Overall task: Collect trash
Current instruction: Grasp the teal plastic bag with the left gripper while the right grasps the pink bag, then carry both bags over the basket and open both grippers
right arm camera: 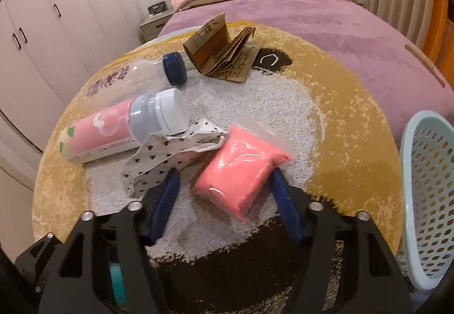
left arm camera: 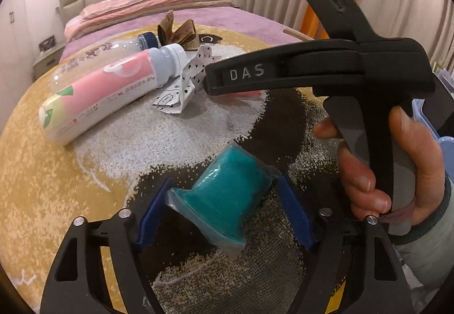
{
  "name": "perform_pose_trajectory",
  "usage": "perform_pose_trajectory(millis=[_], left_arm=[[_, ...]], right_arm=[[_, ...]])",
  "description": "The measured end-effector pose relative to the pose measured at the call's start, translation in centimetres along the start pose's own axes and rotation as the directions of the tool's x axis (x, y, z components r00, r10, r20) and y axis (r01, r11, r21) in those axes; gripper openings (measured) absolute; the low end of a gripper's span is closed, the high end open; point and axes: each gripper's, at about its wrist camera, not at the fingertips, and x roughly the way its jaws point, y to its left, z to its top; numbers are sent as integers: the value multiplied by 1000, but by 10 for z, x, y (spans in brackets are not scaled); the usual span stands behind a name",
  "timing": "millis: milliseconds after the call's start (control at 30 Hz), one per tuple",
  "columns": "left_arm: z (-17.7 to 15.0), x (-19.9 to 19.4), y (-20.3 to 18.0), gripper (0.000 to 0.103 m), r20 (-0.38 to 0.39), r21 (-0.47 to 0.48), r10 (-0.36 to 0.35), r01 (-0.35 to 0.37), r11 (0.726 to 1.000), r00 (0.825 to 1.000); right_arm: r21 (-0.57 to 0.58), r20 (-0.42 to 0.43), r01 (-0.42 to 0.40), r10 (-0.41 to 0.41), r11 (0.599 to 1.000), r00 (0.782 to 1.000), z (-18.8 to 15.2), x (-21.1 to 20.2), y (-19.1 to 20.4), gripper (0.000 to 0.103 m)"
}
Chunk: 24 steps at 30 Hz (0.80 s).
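Note:
My left gripper [left arm camera: 224,200] is open, its blue pads [left arm camera: 295,209] on either side of a teal clay packet [left arm camera: 227,200] lying on the round rug [left arm camera: 42,200]. My right gripper [right arm camera: 224,195] is open around a pink clay packet [right arm camera: 241,172]; it also shows in the left wrist view as a black handle [left arm camera: 312,67] held by a hand. Beside it lie a crumpled dotted paper [right arm camera: 173,149], a pink-labelled bottle [right arm camera: 119,132], a clear bottle with a blue cap [right arm camera: 142,73] and a folded brown paper bag [right arm camera: 224,53].
A pale blue perforated basket [right arm camera: 425,195] stands at the right edge of the rug. A bed with a purple cover [right arm camera: 312,19] lies behind. Wardrobes [right arm camera: 56,16] and a nightstand [right arm camera: 153,21] are at the left.

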Motion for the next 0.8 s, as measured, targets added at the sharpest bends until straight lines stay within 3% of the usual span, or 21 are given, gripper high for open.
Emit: perform_pose_trajectory(millis=[133, 300, 800], left_arm=[[2, 1, -3, 61, 1, 17, 20, -20, 1000, 1000], [4, 1, -4, 49, 5, 11, 5, -5, 1000, 1000], [32, -14, -17, 47, 93, -25, -69, 72, 997, 993]], right_arm=[[11, 3, -6, 6, 1000, 1000, 0, -1, -8, 45], [42, 1, -18, 18, 999, 1000, -3, -7, -18, 42], [159, 89, -4, -11, 987, 996, -2, -56, -76, 42]])
